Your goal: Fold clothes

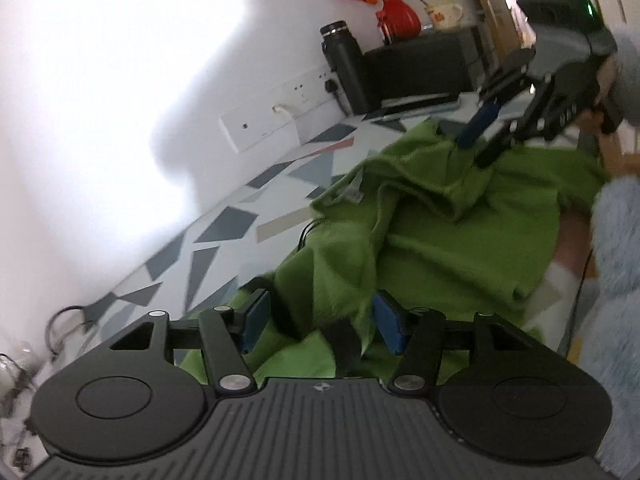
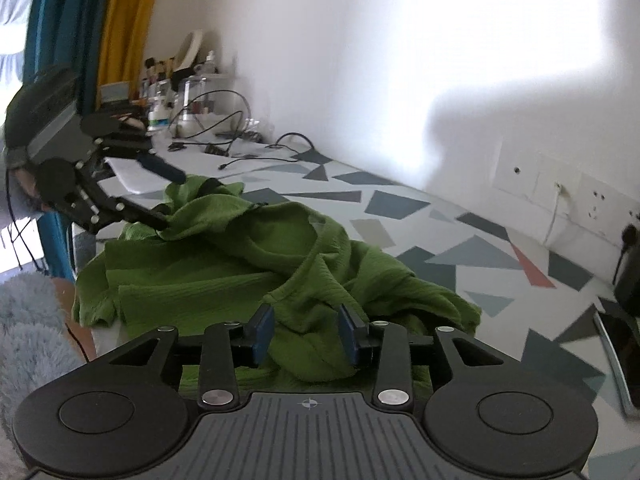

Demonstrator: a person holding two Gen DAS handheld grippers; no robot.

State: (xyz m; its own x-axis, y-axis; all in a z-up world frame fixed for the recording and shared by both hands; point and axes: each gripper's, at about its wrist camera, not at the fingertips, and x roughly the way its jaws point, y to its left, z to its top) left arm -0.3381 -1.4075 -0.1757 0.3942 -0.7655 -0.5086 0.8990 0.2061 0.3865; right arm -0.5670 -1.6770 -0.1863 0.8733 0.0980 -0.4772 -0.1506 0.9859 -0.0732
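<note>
While the green garment (image 2: 248,272) lies crumpled on the patterned surface (image 2: 400,204), we judge folding barely begun: our left gripper (image 1: 320,322) and right gripper (image 2: 306,334) both stand spread around bunched cloth, nothing squared yet.

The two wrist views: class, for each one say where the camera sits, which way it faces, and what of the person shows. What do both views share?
Left wrist: sits behind the left gripper, open over the green garment; faces the flower vase end of the table; a fluffy sleeve shows.
Right wrist: sits behind the right gripper, open around a fold; faces the cluttered curtain end.
Shared: the garment, patterned tabletop, and each view shows the other gripper.
</note>
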